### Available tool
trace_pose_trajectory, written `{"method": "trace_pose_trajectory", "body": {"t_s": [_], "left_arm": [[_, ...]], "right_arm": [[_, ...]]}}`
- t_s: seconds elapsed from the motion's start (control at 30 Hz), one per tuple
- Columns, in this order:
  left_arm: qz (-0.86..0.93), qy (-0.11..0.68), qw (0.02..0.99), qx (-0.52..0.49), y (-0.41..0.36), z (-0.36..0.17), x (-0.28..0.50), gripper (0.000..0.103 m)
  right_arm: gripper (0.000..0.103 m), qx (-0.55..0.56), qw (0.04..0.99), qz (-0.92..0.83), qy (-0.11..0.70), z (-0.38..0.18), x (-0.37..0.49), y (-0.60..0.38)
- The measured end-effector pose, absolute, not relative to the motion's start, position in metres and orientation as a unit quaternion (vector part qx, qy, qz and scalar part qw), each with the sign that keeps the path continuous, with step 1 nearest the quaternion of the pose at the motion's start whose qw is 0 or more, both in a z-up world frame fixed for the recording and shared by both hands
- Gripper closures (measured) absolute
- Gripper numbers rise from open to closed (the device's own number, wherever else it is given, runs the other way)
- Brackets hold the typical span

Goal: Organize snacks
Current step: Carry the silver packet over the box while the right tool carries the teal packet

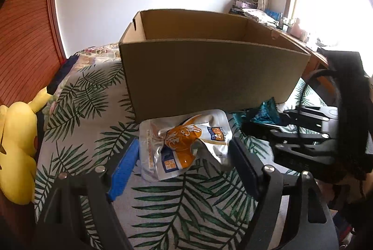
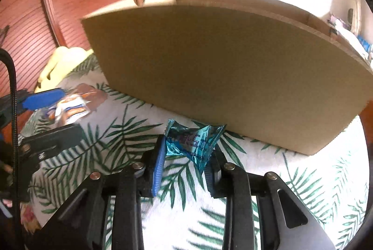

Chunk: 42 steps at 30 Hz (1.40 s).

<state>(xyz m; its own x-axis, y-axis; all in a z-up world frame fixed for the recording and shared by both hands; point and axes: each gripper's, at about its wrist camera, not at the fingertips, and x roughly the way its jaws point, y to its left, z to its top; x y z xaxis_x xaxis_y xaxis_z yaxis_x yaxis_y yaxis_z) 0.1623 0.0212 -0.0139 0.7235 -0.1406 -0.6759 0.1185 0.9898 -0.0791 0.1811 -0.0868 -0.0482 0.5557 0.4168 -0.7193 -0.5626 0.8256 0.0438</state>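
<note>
A white and orange snack pouch [image 1: 184,145] lies on the palm-print bedspread just in front of an open cardboard box [image 1: 209,73]. My left gripper [image 1: 184,152] is closed on the pouch, one finger at each side. My right gripper [image 2: 186,156] is shut on a small teal foil snack packet [image 2: 193,142] and holds it near the box's front wall [image 2: 221,68]. The teal packet [image 1: 265,112] and the right gripper [image 1: 303,133] also show in the left wrist view. The left gripper [image 2: 49,110] and the pouch [image 2: 72,107] show at the left of the right wrist view.
A yellow plush toy [image 1: 16,147] lies at the left edge of the bed. A wooden wardrobe [image 1: 25,28] stands behind it. A cluttered desk [image 1: 275,19] sits under a bright window at the back right.
</note>
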Motion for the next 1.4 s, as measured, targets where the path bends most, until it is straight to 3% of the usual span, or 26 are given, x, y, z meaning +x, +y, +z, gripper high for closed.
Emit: {"method": "trace_pose_trajectory", "body": {"t_s": [0.77,1.4], "left_arm": [[-0.093,0.287,0.953,0.038,-0.015,0.082,0.165,0.024],[-0.075,0.293,0.952,0.049,-0.015,0.077,0.217,0.023]], "right_arm": [[0.073,-0.093,0.914,0.271,0.287,0.050,0.157,-0.136],[0.073,-0.080,0.920,0.242,0.298,0.059,0.198,-0.146]]}}
